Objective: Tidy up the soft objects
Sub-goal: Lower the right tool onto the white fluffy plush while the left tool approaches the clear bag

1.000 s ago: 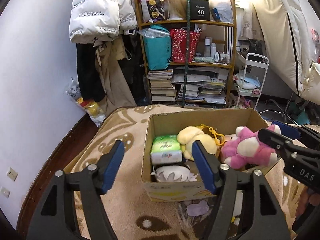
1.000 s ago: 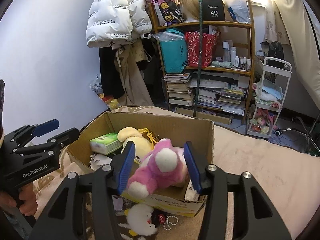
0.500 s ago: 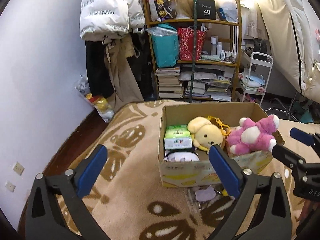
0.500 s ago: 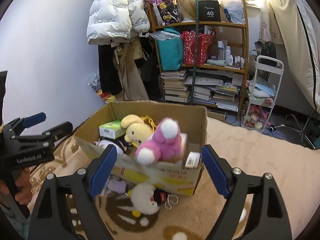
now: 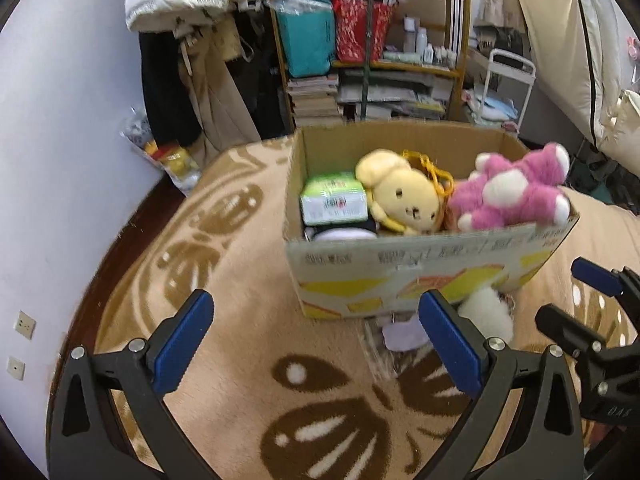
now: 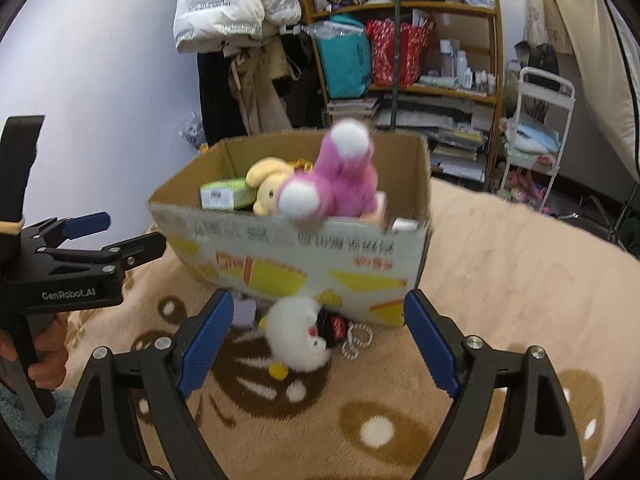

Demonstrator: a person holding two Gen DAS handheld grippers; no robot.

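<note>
Pink plush atop cardboard box; left gripper, right gripper level, jaws wide, empty.

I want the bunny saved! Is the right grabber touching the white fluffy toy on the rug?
Apart. In the right wrist view, the right gripper is wide open, and the white plush toy lies beyond its fingertips, with rug visible between.

We see a soft tan blanket with brown shapes. A cardboard box sits on it. A white fluffy toy, a little purple thing and a bead chain lie just beside the box.
</note>
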